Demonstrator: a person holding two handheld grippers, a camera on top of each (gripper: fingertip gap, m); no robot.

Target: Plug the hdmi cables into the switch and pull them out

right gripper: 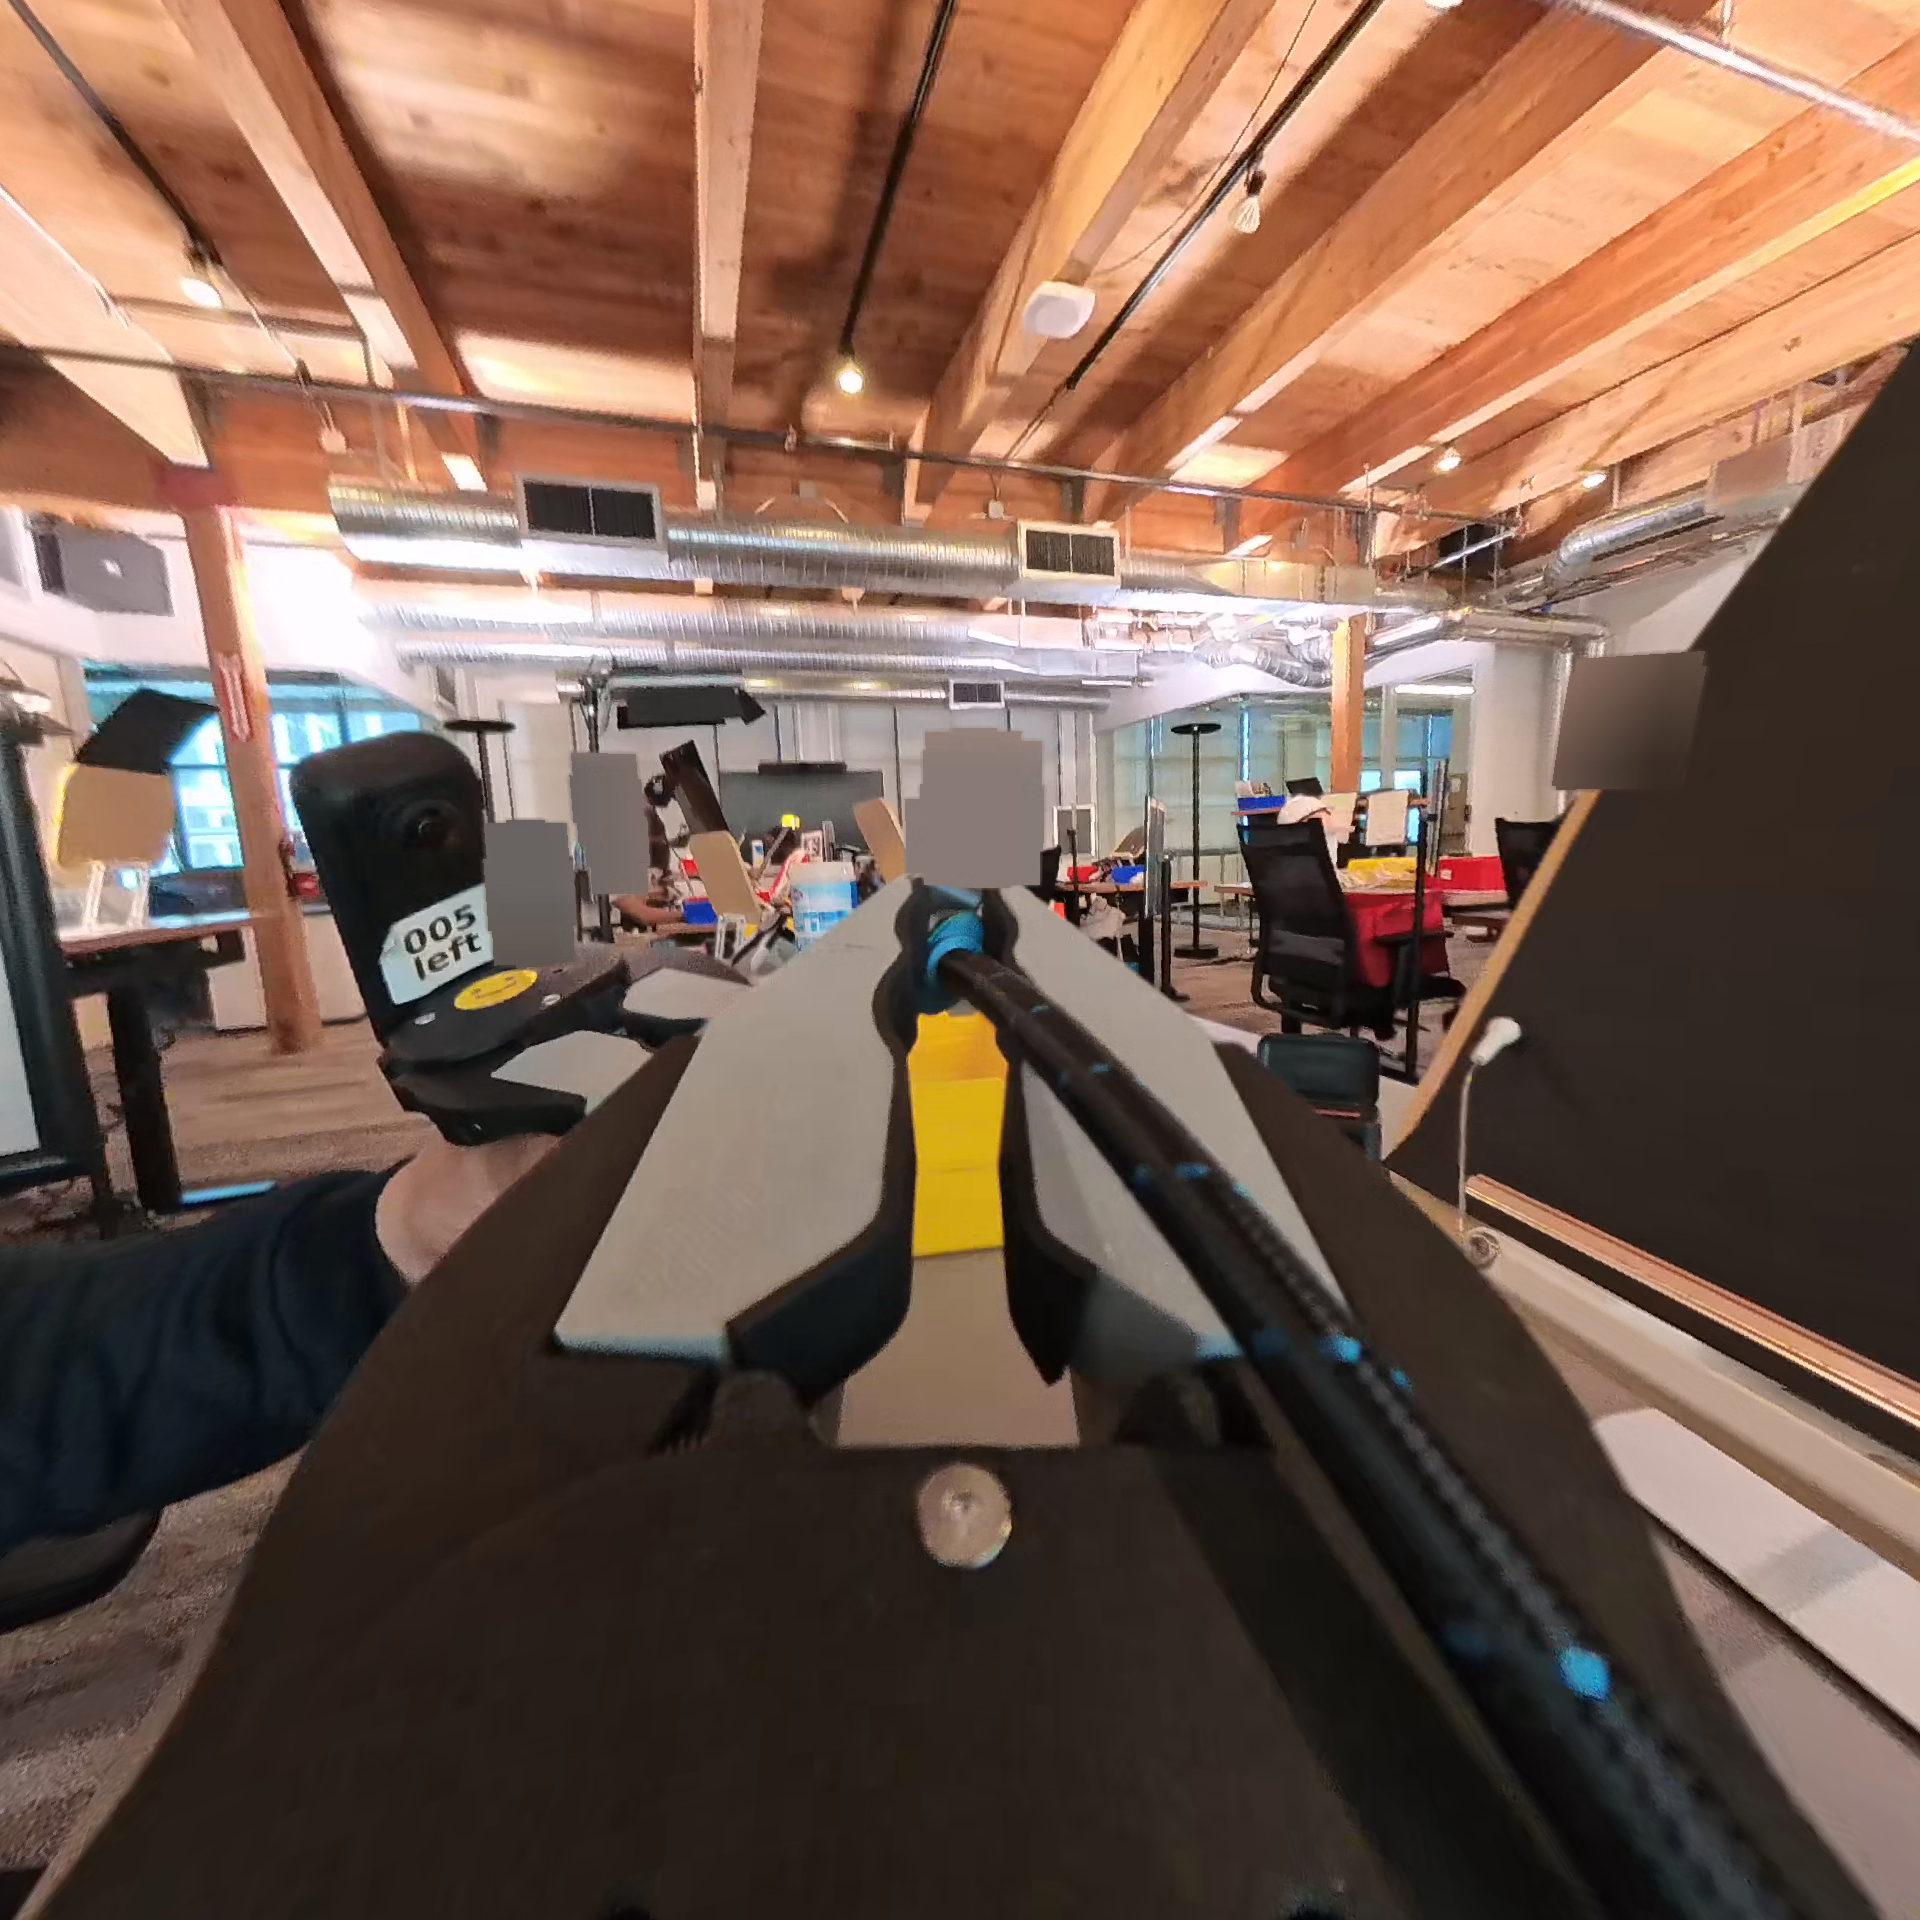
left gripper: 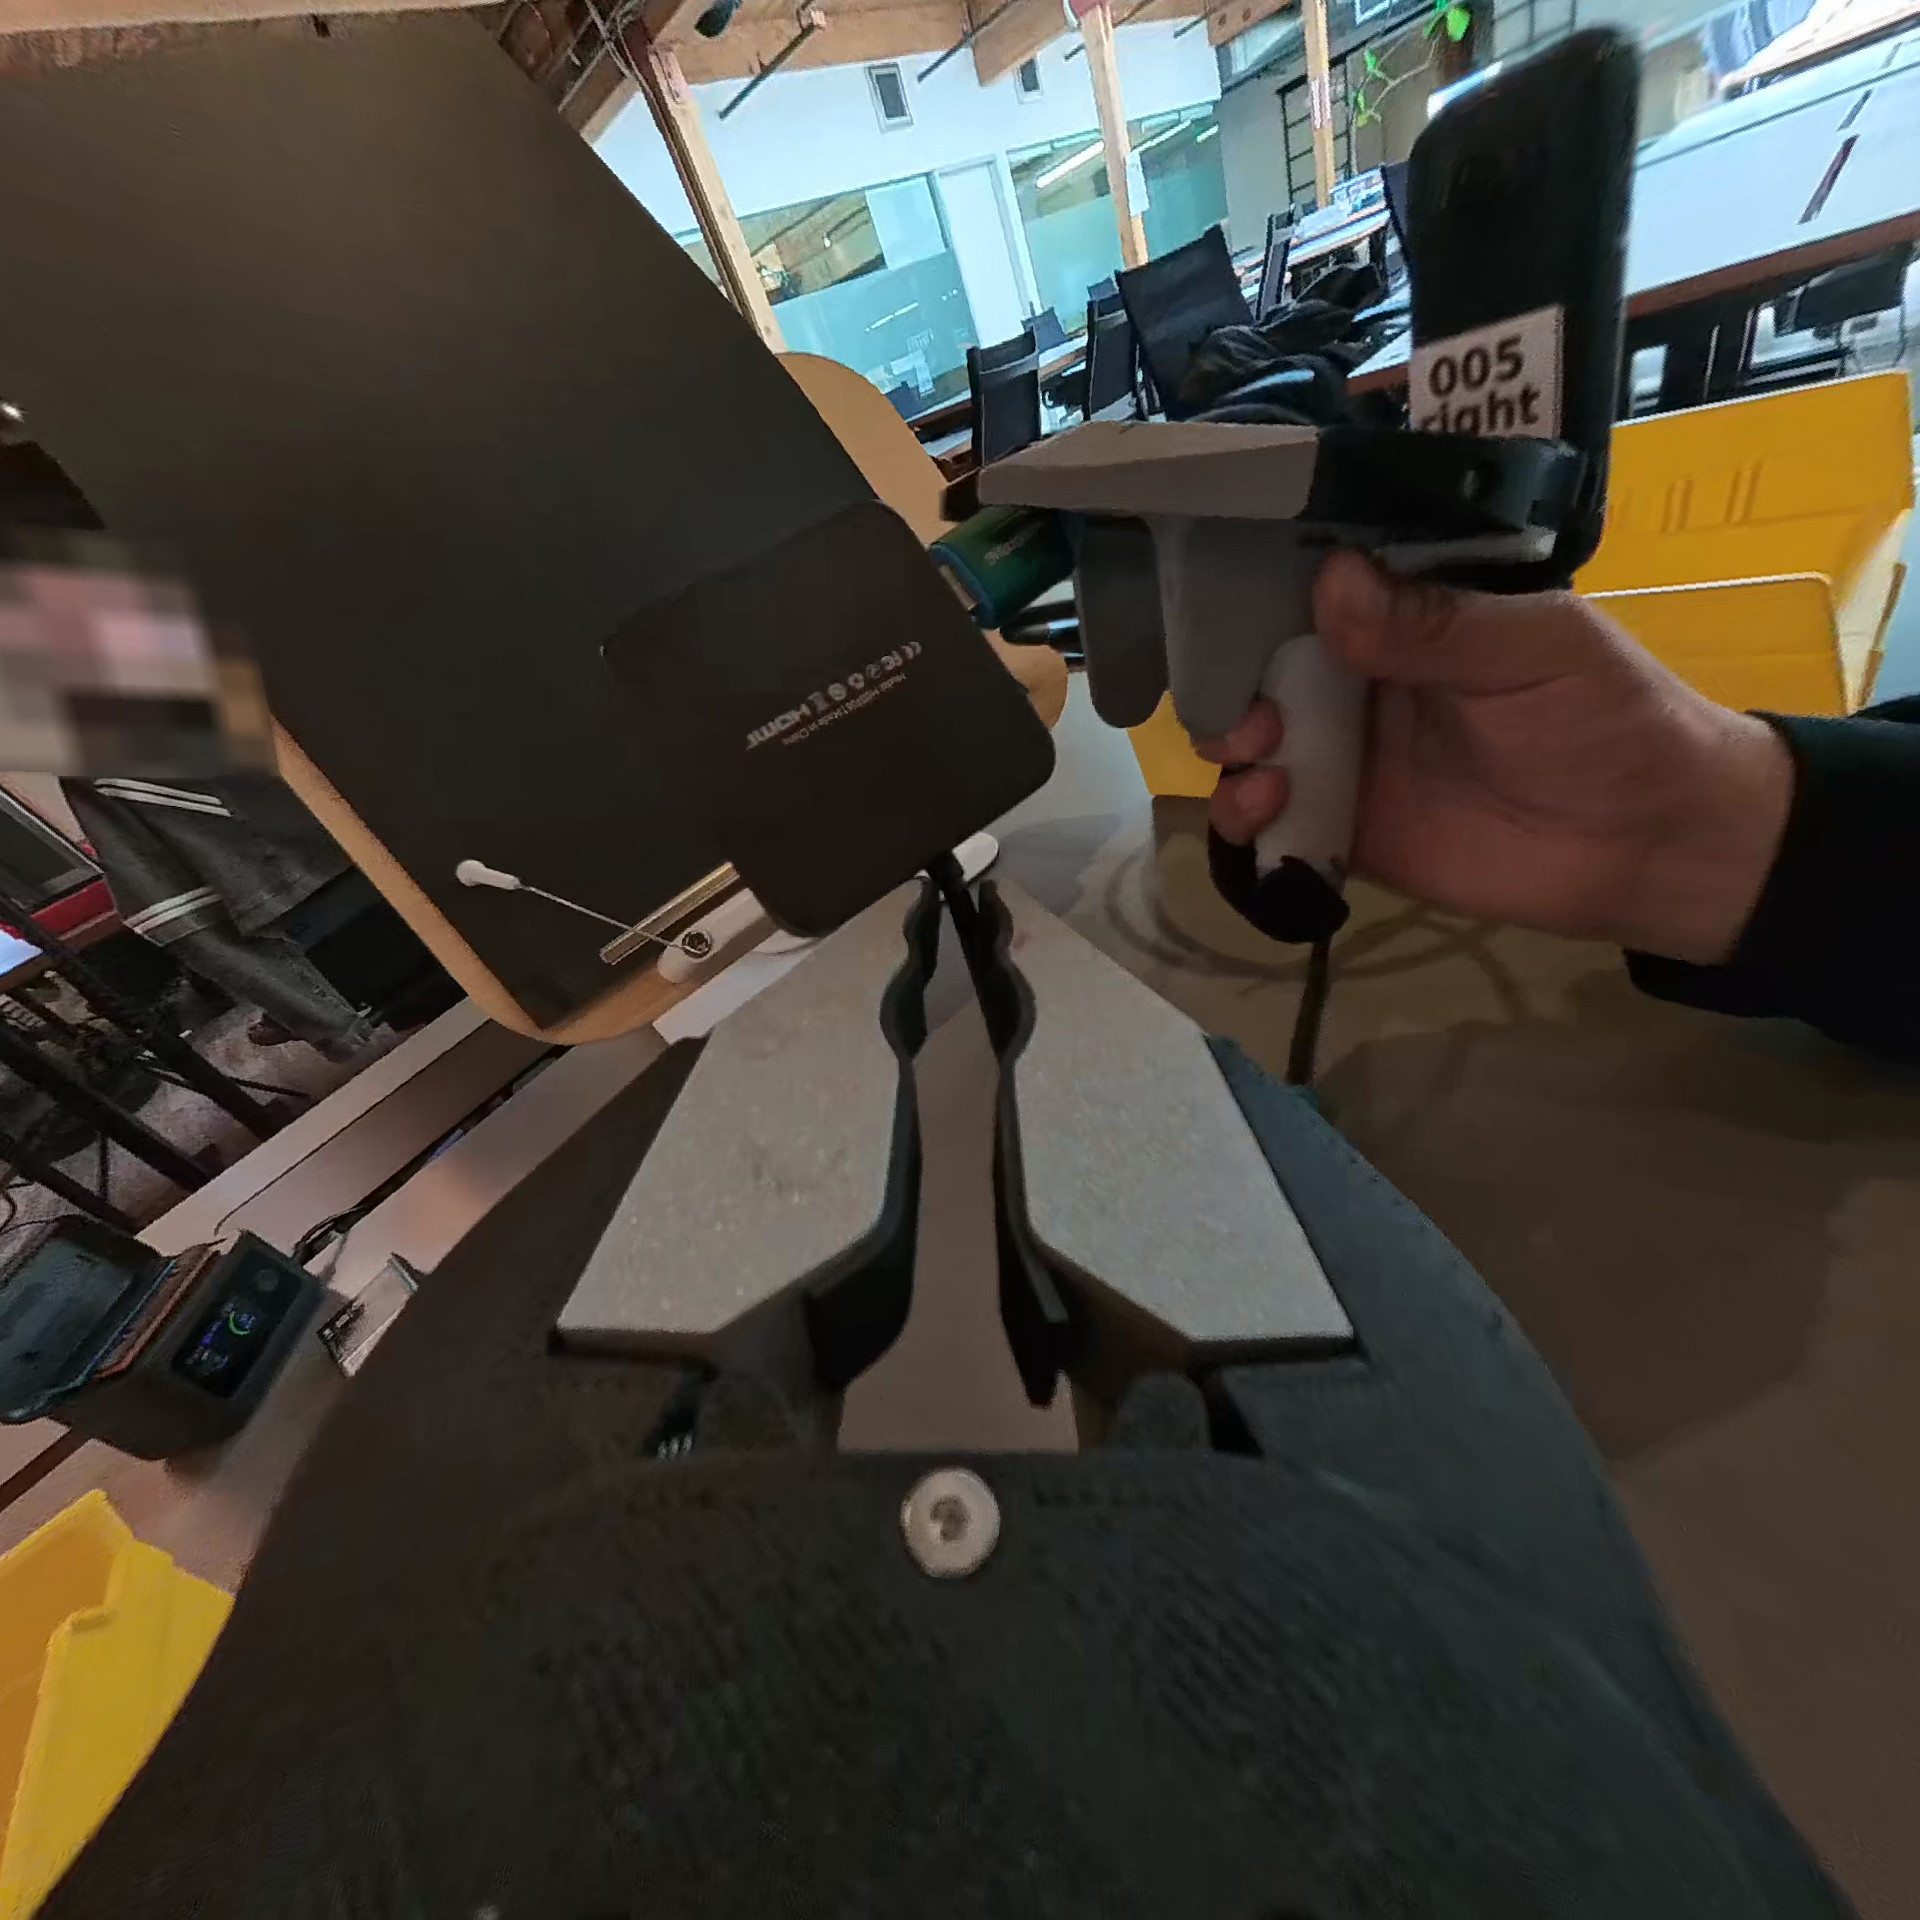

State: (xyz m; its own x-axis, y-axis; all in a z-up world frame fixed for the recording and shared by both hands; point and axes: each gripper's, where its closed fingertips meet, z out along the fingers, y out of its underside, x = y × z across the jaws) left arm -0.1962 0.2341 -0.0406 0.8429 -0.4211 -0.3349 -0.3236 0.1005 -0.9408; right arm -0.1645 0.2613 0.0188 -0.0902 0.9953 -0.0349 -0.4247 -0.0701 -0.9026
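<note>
In the left wrist view we see our left gripper (left gripper: 961, 914) raised off the bench (left gripper: 1558, 1195), its jaws drawn narrow around a thin black cable (left gripper: 951, 883) that leaves the lower edge of the HDMI switch (left gripper: 831, 717). The switch is a flat black box with rounded corners and pale markings on its face; it sits tilted in the air just beyond our fingertips, in front of a large dark board (left gripper: 416, 468) with a light wooden rim. Whether the switch hangs only by that cable we cannot tell. To its right, a hand (left gripper: 1507, 727) in a dark sleeve grips the pale handle of our right gripper (left gripper: 961, 509), which points toward the switch's upper right corner; a green and blue plug end shows at its tip, close to the switch, though contact is hidden. A yellow bin (left gripper: 1766, 540) stands behind that hand. In the right wrist view the right gripper's jaws are closed on the blue collar of an HDMI cable (right gripper: 1195, 1174), a black braided lead with blue flecks that trails back over the right finger toward the camera. The left gripper shows at the left of that view, and the dark board rises at the right edge.
</note>
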